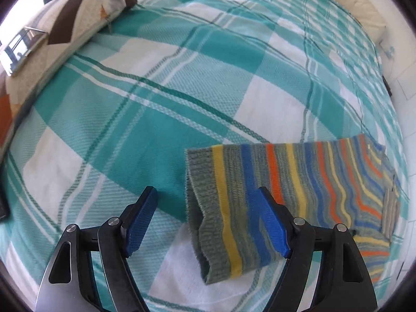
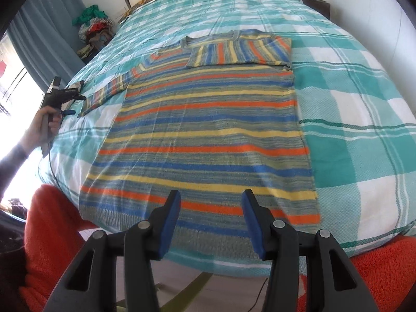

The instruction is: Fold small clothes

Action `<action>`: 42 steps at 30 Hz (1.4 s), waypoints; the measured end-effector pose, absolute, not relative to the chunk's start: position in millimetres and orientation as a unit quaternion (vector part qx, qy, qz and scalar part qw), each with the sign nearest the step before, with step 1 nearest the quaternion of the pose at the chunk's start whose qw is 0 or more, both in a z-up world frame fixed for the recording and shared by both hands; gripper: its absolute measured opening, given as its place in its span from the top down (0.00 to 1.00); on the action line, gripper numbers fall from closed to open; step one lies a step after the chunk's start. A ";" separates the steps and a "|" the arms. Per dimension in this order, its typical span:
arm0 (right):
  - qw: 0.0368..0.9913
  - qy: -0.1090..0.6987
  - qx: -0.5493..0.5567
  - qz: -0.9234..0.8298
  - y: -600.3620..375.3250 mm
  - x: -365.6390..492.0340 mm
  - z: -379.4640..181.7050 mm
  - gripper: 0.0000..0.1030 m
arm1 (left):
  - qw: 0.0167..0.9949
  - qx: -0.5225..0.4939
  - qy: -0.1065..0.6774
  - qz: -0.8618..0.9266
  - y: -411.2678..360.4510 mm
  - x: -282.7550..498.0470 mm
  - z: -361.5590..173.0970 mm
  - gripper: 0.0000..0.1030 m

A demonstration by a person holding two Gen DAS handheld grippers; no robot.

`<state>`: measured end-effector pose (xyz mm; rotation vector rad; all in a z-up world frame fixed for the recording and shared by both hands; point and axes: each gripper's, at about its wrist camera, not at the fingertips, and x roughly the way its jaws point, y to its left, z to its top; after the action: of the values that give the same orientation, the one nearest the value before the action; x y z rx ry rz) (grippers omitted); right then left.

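A striped knit sweater [image 2: 208,135] in grey, blue, yellow and orange lies flat on the teal plaid bedspread [image 2: 351,98]. Its right sleeve [image 2: 239,52] is folded across the chest. Its left sleeve [image 1: 260,195] stretches out sideways, its grey cuff [image 1: 205,208] lying between my left fingers. My left gripper [image 1: 205,197] is open just above that cuff; it also shows in the right wrist view [image 2: 70,104], held in a hand. My right gripper [image 2: 210,202] is open and empty above the sweater's hem.
A brown and beige pillow [image 1: 78,18] with a shiny framed object [image 1: 20,49] on it lies at the far left. A pile of clothes [image 2: 95,28] sits beside the bed by the blue curtain [image 2: 44,41]. An orange fuzzy rug [image 2: 52,234] lies below the bed edge.
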<state>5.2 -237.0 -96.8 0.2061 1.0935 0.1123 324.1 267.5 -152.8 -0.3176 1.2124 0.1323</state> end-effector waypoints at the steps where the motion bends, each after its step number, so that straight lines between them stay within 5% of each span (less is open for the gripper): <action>1: 0.846 0.521 0.100 0.056 -236.8 5.4 -99.3 0.53 | 0.812 -0.136 0.564 0.073 263.0 325.0 -154.3 0.54; 3: 0.847 0.518 0.105 0.059 -236.8 5.2 -100.4 0.53 | 0.821 -0.134 0.549 0.077 254.6 328.2 -145.2 0.96; 12: 0.857 0.498 0.110 0.076 -237.3 -0.7 -100.6 0.53 | 0.897 -0.013 0.431 -0.098 66.5 353.9 6.7 0.97; 17: 0.858 0.494 0.109 0.090 -233.4 -4.9 -100.4 0.53 | 0.892 0.047 0.410 -0.185 -57.7 343.7 8.8 0.97; 20: 0.859 0.491 0.106 0.097 -231.4 -9.3 -100.4 0.53 | 0.874 0.072 0.424 -0.226 -107.9 337.0 -24.9 0.83; 22: 0.858 0.492 0.110 0.099 -233.2 -11.3 -102.0 0.53 | 0.859 0.079 0.456 -0.220 -122.0 336.8 -43.9 0.41; 28: 0.858 0.486 0.135 0.099 -246.8 -15.7 -105.3 0.53 | 0.872 -0.003 0.455 -0.183 -63.3 345.0 -45.1 0.37; 32: 0.850 0.494 0.153 0.100 -252.7 -8.6 -113.7 0.53 | 0.862 0.027 0.488 -0.131 -29.5 344.2 -85.3 0.42; 35: 0.849 0.494 0.155 0.104 -251.7 -8.8 -113.5 0.53 | 0.825 0.058 0.554 -0.095 -2.9 330.4 -143.7 0.73; 42: 0.848 0.498 0.156 0.096 -255.0 -9.2 -116.4 0.53 | 0.852 -0.001 0.514 -0.102 34.3 290.7 -116.8 0.45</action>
<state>-9.2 -255.0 -116.4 0.3291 1.0495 0.2013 290.7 34.3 -116.8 -0.0018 1.0809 -0.2148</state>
